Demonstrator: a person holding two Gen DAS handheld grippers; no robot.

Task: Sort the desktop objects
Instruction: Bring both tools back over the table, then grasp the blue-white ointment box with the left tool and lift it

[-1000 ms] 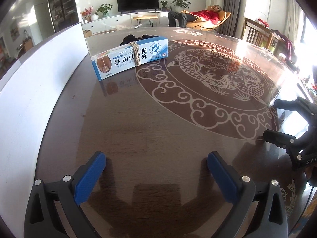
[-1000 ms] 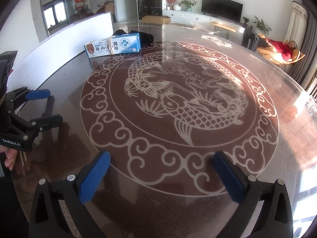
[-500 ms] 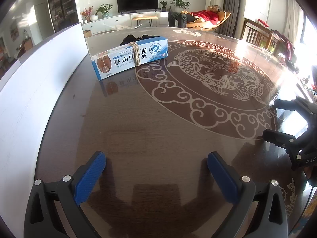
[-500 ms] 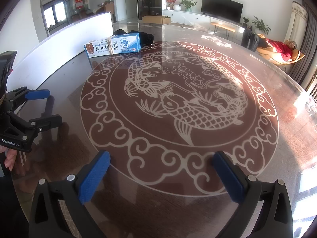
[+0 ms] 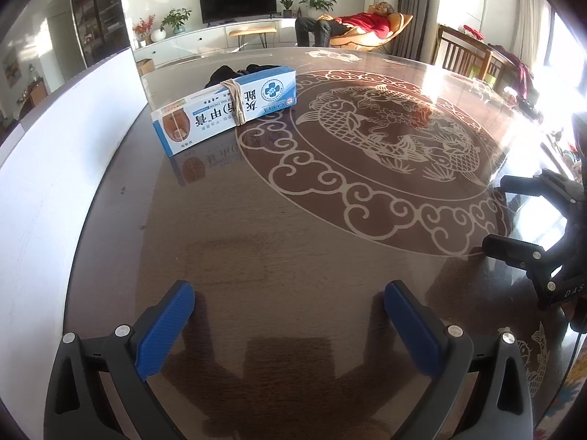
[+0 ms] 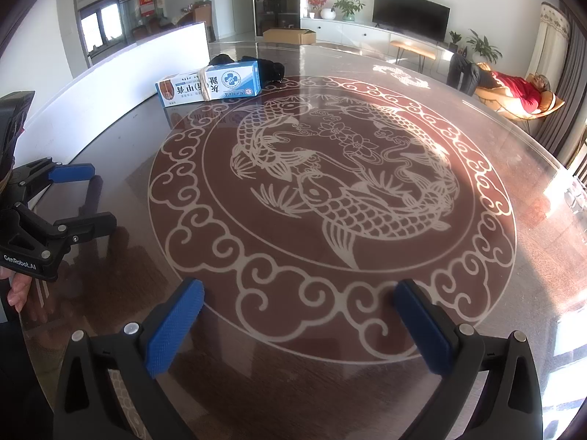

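A: Where is the box (image 5: 224, 109)?

B: Far side of the bench (image 5: 293, 227), lying on its long face near the white panel (image 5: 55, 168). It is blue and white, with a tan band (image 5: 236, 104) wrapped around its middle. From the right wrist it shows at (image 6: 211, 86), just outside the scroll border of the fish design (image 6: 330, 198).

A: Anything touching it?

B: A dark cloth (image 5: 234, 72) lies right behind it. Whether the two touch, I cannot tell.

A: And the left tool (image 5: 288, 306)?

B: Fingers spread wide, nothing between the blue pads (image 5: 167, 330). It hangs low over the near, plain part of the bench, well apart from the box.

A: The right tool (image 6: 299, 302)?

B: Also spread wide and holding nothing, over the near edge of the scroll border. Each tool shows in the other's view: the right one at the left wrist's right edge, the left one at the right wrist's left edge, with a hand (image 6: 20, 289) under it.

A: Beyond the bench?

B: A TV (image 5: 237, 0), plants, and a person (image 5: 348, 25) reclined in a chair.
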